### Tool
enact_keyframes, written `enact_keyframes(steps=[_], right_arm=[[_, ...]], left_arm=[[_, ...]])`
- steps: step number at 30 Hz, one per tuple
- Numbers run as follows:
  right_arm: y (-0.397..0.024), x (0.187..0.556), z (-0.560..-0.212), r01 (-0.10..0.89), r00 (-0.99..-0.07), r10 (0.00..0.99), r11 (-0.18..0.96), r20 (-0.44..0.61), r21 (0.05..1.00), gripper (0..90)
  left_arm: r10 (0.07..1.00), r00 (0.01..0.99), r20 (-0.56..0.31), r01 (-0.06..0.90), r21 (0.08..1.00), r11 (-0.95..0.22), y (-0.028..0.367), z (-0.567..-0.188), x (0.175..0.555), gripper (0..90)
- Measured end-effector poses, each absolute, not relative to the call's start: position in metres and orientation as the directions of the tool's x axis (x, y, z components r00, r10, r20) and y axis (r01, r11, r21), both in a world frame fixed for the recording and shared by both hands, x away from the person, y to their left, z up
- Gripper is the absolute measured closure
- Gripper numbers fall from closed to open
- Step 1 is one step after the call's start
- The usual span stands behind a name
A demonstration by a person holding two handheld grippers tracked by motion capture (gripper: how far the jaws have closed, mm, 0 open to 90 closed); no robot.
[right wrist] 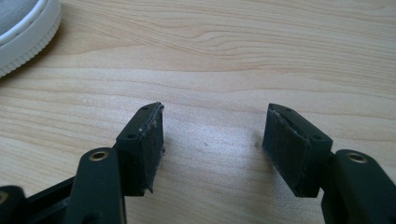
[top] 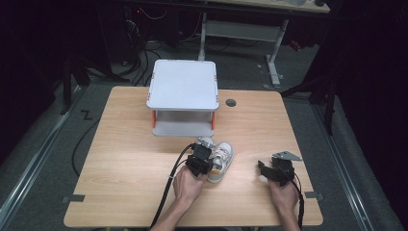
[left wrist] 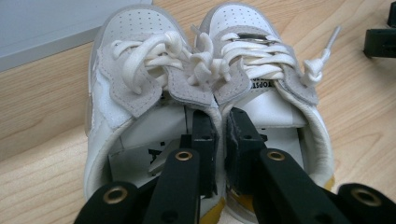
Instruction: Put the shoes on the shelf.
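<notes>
**Left gripper pinches a pair of small shoes**

The shoes [left wrist: 205, 88], a white pair with grey suede patches, cream laces and yellow soles, stand side by side on the table [top: 125, 159] near its middle, at about 6 o'clock from the shelf [top: 183, 96]. In the left gripper view their toes point to 12 o'clock and their open collars face the camera. The left gripper [left wrist: 218, 140] reaches in from 6 o'clock with one jaw inside each shoe; the jaws are drawn almost together, pinching the two inner collar walls between them.

In the high view the left gripper [top: 206, 150] sits over the heels, held by the left hand [top: 188, 185].

The right gripper [top: 263, 169] rests at about 3 o'clock from the shoes, well apart from them, held by the right hand [top: 284, 196]. Its jaws stand spread over bare wood, holding nothing, with a shoe sole at 10 o'clock in its own view.
</notes>
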State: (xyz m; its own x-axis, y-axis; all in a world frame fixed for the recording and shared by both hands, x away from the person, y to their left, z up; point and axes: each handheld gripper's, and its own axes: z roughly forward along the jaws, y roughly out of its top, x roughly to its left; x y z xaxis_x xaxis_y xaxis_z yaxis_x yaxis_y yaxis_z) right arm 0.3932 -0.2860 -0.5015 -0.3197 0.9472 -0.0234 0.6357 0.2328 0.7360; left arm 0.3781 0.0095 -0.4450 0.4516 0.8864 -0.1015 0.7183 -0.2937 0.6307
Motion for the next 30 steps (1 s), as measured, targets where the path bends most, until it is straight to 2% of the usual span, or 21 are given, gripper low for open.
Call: enact_keyframes(steps=[12,30], right_arm=[[-0.286,0.393,-0.502,0.636,-0.32,0.947,0.233,-0.023,0.736,38.2],[-0.286,0.394,-0.501,0.638,-0.321,0.947,0.231,-0.019,0.734,37.6]], left_arm=[[0.882,0.465,-0.072,0.699,0.642,-0.316,0.031,-0.443,0.368,83.1],[0.882,0.465,-0.076,0.68,0.668,-0.301,0.062,-0.426,0.37,83.1]])
